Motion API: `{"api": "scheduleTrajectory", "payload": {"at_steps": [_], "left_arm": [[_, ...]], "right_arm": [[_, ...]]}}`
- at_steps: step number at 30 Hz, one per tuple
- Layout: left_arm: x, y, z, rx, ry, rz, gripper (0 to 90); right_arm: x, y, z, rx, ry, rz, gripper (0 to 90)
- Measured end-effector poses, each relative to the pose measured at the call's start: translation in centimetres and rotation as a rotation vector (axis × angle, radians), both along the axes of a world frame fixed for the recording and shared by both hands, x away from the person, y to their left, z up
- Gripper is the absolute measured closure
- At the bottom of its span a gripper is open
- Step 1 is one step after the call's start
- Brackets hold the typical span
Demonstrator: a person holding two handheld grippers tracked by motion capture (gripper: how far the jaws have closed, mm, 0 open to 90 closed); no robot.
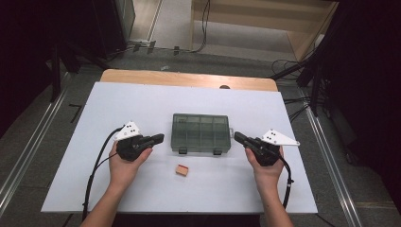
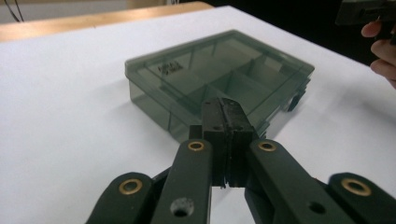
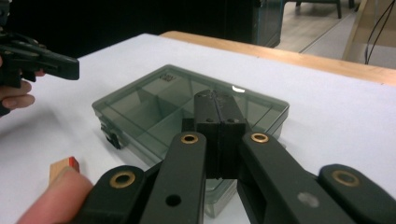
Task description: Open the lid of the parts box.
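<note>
Box (image 1: 201,133) sits mid-worktop (image 1: 142,101), lid shut; we judge it light, stiff, slick plastic, best taken at the side walls. Left hand-held gripper (image 1: 160,137) and right hand-held gripper (image 1: 238,136) flank it, jaws together, empty.

In the left gripper view the left tool (image 2: 227,109) covers the near corner of the box (image 2: 187,74), and the marking on the lid is too small to read. The other hand (image 2: 382,46) is cut off by the right edge. In the right gripper view a blurred fingertip (image 3: 53,200) hides part of the block (image 3: 63,168). The right tool (image 3: 215,109) masks the box's middle.
</note>
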State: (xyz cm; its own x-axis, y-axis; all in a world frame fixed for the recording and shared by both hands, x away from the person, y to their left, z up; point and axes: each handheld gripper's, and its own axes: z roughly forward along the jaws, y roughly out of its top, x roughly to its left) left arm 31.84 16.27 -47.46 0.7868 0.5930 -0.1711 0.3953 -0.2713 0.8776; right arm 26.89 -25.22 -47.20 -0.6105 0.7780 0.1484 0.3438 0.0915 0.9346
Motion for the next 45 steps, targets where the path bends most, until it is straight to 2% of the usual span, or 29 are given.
{"api": "scheduleTrajectory", "payload": {"at_steps": [6, 7, 13, 16, 19, 21, 25, 38, 45], "left_arm": [[0.2, -0.1, -0.5, 0.009, 0.036, 0.007, 90.0], [0.3, -0.1, -0.6, 0.013, 0.041, 0.011, 90.0], [0.4, -0.6, -1.2, 0.041, 0.061, 0.023, 90.0], [0.5, -0.7, -1.5, 0.046, 0.083, 0.01, 90.0], [0.7, -0.7, -1.8, 0.058, 0.107, 0.0, 90.0], [0.7, -0.7, -1.9, 0.073, 0.115, -0.001, 90.0], [0.8, -0.9, -2.2, 0.082, 0.131, -0.014, 90.0], [0.8, -1.4, -2.6, 0.095, 0.138, -0.031, 90.0], [0.7, -1.6, -2.7, 0.109, 0.14, -0.041, 90.0]], "right_arm": [[0.3, 0.6, -0.5, -0.059, 0.037, 0.013, 88.4], [0.5, 0.7, -0.7, -0.072, 0.059, 0.021, 88.4], [0.8, 0.6, -1.2, -0.102, 0.106, 0.011, 88.4], [0.9, 0.6, -1.2, -0.11, 0.115, 0.017, 88.5], [0.9, 0.8, -1.4, -0.136, 0.123, 0.021, 88.5], [1.0, 0.9, -1.6, -0.171, 0.138, 0.023, 88.5], [1.1, 0.6, -2.0, -0.177, 0.164, 0.031, 88.5], [1.3, 0.2, -2.8, -0.218, 0.225, 0.036, 88.6], [1.4, 0.2, -3.1, -0.245, 0.24, 0.052, 88.6]]}}
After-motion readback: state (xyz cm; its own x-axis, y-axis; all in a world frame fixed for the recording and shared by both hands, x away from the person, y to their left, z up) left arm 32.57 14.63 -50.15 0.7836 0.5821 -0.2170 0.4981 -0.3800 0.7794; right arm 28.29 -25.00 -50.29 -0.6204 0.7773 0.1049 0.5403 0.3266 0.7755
